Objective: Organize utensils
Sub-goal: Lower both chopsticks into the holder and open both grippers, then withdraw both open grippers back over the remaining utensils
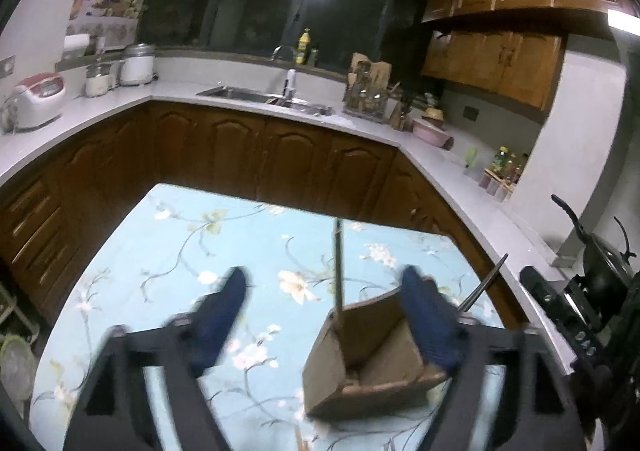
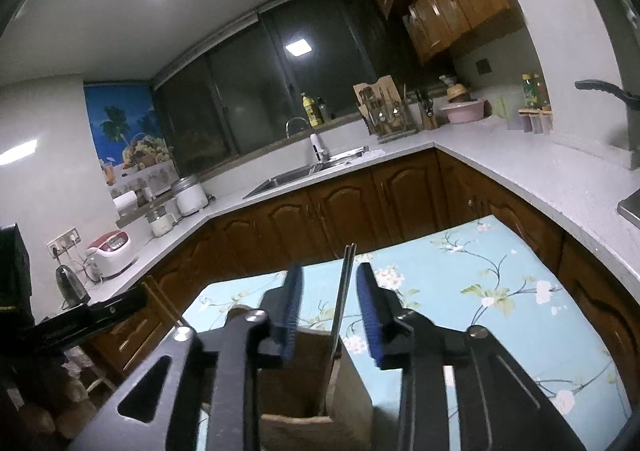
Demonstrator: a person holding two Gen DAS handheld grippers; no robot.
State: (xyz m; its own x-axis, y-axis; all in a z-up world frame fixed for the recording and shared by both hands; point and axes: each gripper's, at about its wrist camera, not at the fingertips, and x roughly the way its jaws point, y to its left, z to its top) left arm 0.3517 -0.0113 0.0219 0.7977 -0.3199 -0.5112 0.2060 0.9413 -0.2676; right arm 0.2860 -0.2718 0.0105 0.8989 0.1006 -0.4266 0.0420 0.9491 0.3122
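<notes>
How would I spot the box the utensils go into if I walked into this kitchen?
Find the table with the light blue floral tablecloth in the middle of the kitchen. On it stands a small open-topped brown cardboard box with a divider inside. It is the only container on the cloth, and thin metal chopsticks stick up out of it.

Cardboard holder point(image 1: 360, 363) with metal chopsticks point(image 1: 339, 271) on floral tablecloth point(image 1: 180, 251).
</notes>
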